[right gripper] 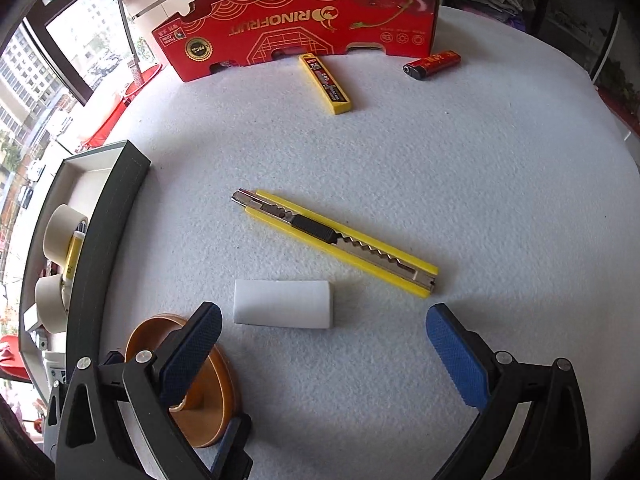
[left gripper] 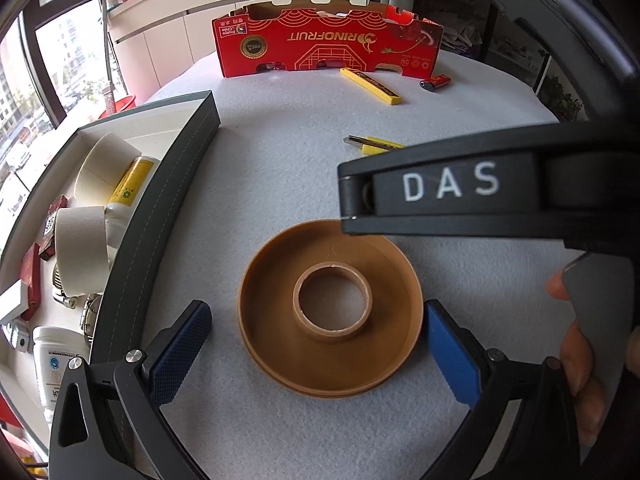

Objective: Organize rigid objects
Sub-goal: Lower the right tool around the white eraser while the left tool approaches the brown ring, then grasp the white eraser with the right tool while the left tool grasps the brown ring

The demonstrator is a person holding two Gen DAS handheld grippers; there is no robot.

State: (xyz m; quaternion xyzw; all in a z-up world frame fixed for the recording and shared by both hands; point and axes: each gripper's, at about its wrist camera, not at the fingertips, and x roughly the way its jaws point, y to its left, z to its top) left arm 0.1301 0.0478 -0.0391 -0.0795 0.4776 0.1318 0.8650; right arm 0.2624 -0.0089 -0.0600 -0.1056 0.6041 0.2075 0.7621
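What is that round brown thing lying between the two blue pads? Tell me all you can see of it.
The brown plastic tape spool is a shallow round dish with a raised hollow hub in its middle. It looks like smooth moulded plastic, empty of tape. It lies flat, open side up, on the white felt table, between the open left gripper fingers, beside the grey tray.

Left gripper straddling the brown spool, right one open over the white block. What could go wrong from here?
1. The left gripper is spread about as wide as the brown spool; the blue pads may slip on its rim.
2. The right gripper hangs over the spool's far edge, so lifting could collide.
3. The utility knife lies just beyond the white block; a grasp there might nudge it.
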